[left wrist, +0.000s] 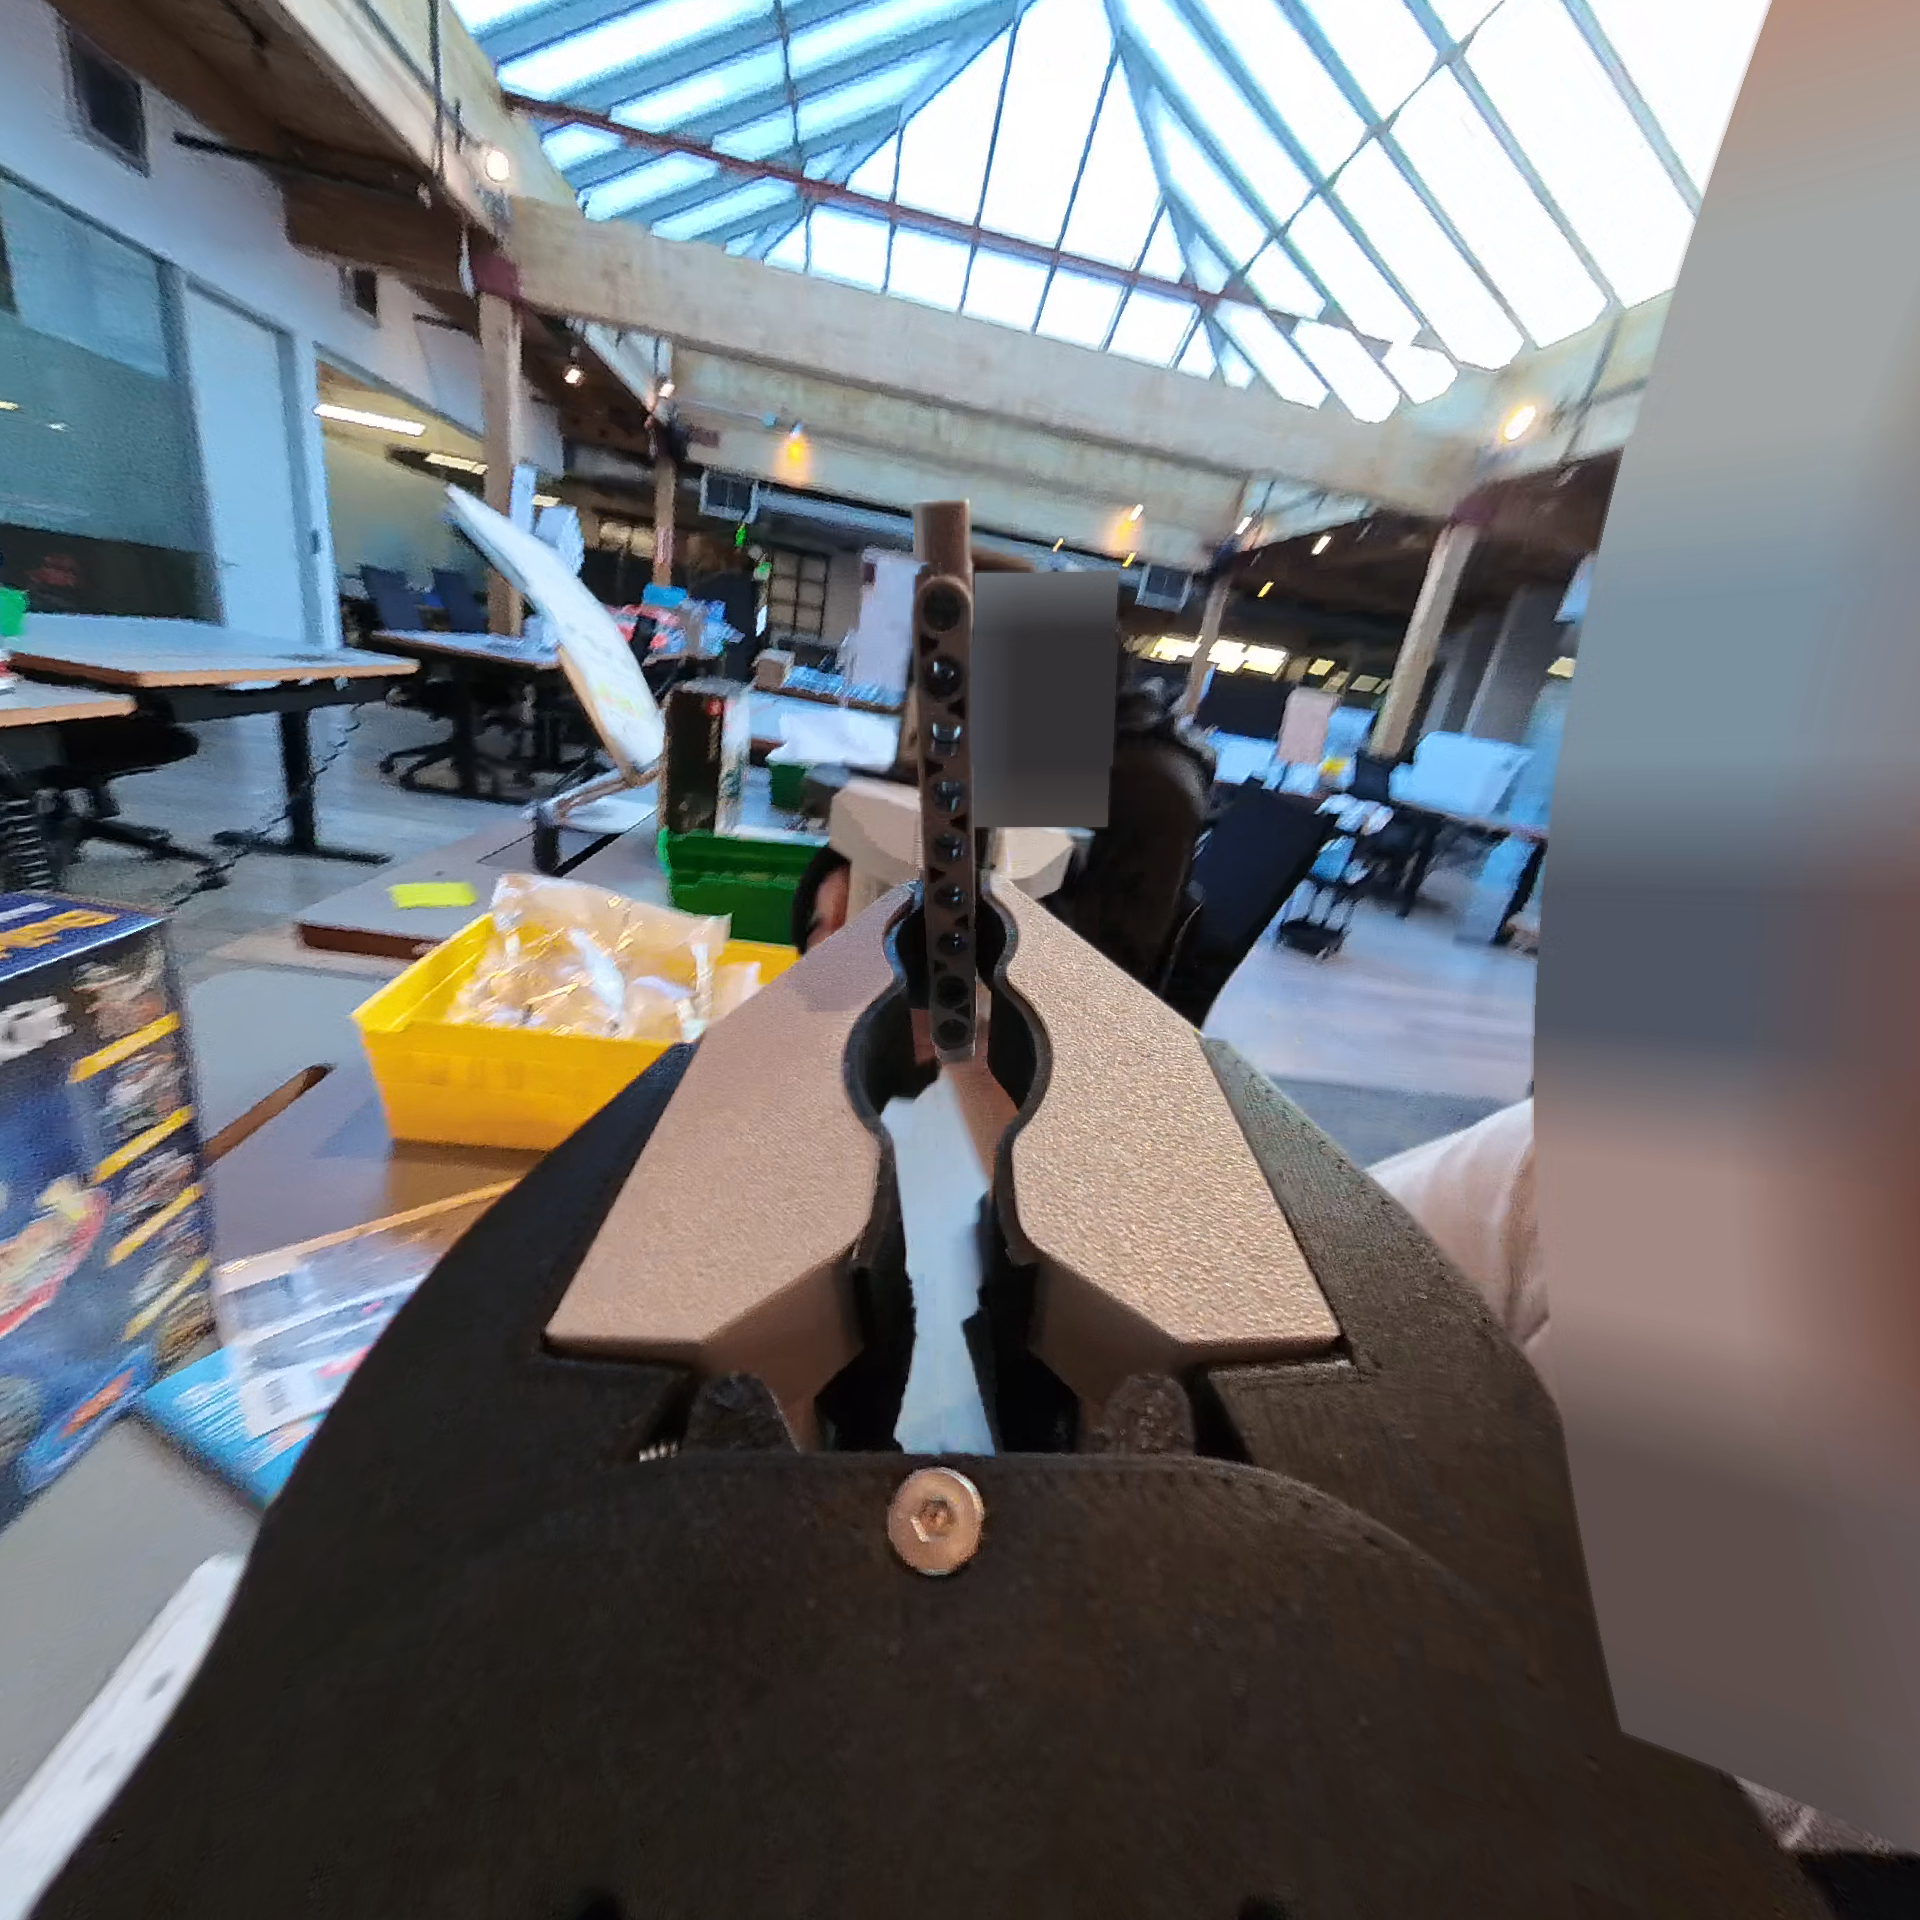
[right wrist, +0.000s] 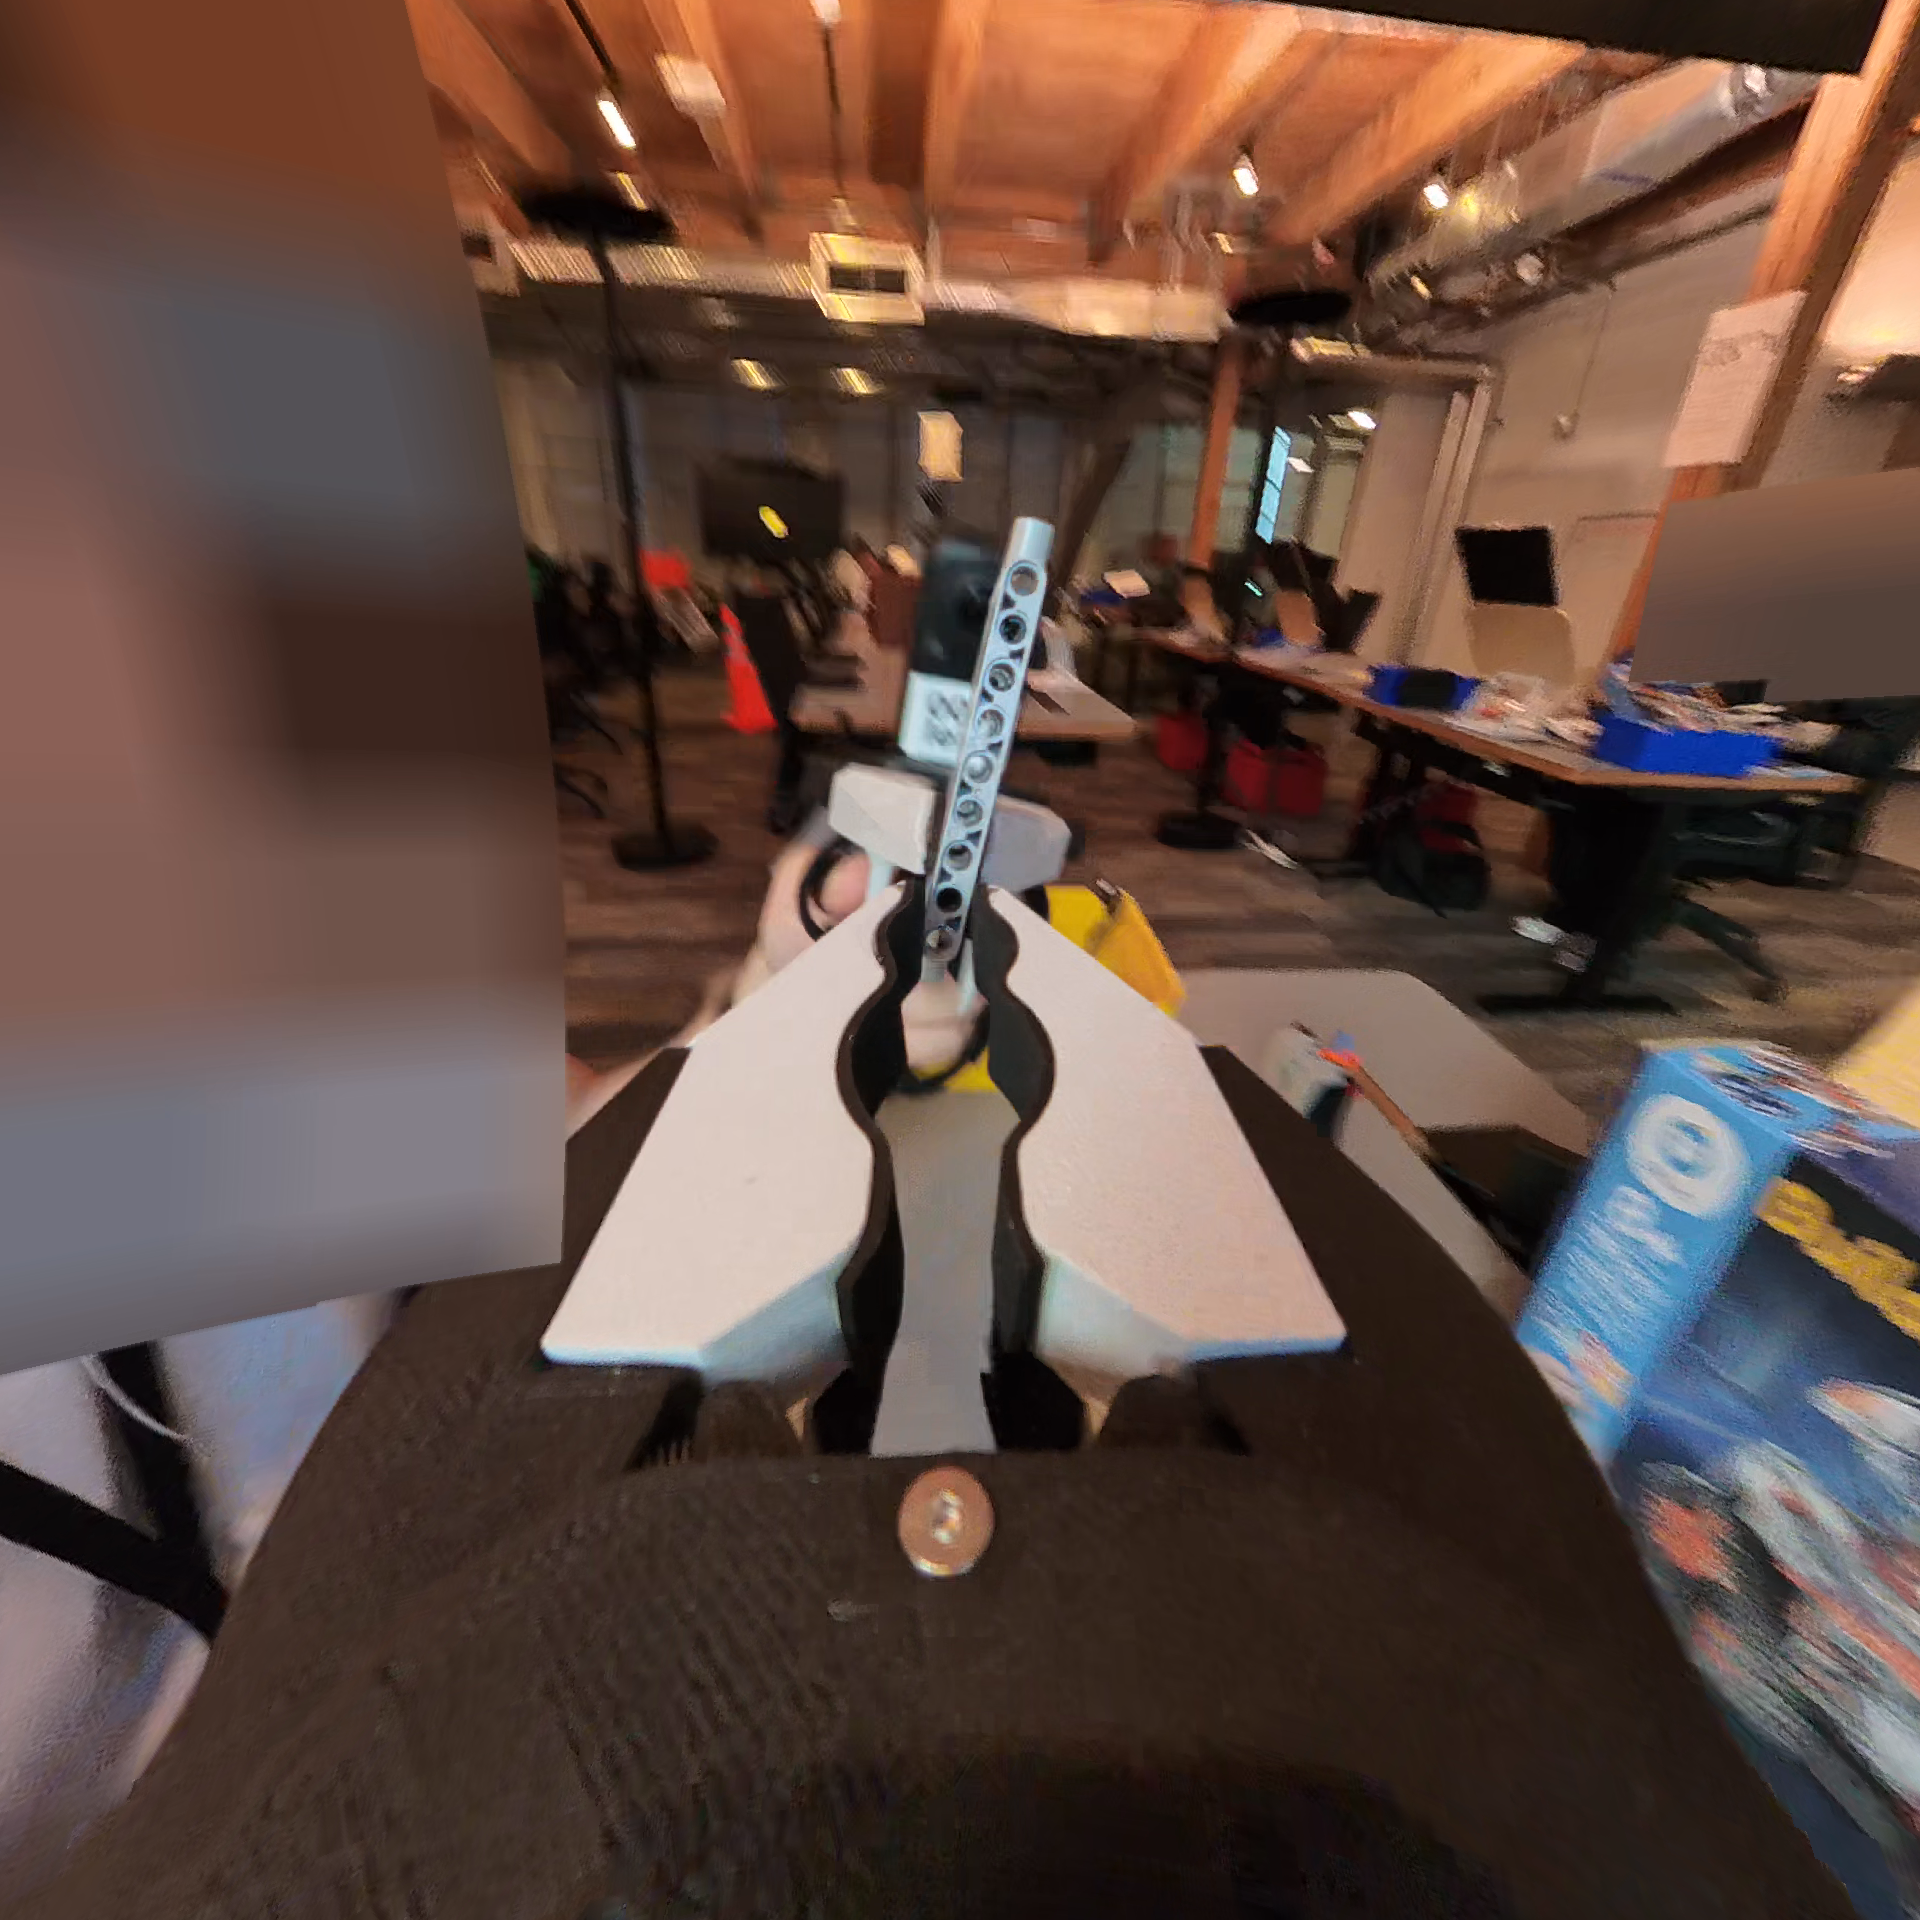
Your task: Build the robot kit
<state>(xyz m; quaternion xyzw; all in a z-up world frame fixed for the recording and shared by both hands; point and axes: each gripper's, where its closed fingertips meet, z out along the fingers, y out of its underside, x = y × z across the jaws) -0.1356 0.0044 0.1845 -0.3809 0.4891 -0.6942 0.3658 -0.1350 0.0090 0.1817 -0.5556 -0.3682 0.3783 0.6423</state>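
A: While both grippers were raised, how many beams were held?
B: Two. The left gripper (left wrist: pixel 948 940) clamped one dark beam (left wrist: pixel 945 790), long axis upright. The right gripper (right wrist: pixel 940 935) clamped one grey beam (right wrist: pixel 982 748), tilted slightly right.

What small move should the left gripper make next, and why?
Probably ease the left gripper down toward the table near the yellow tray: its jaws pinch the holed beam only at its lower end, so most of it stands free and could pivot.
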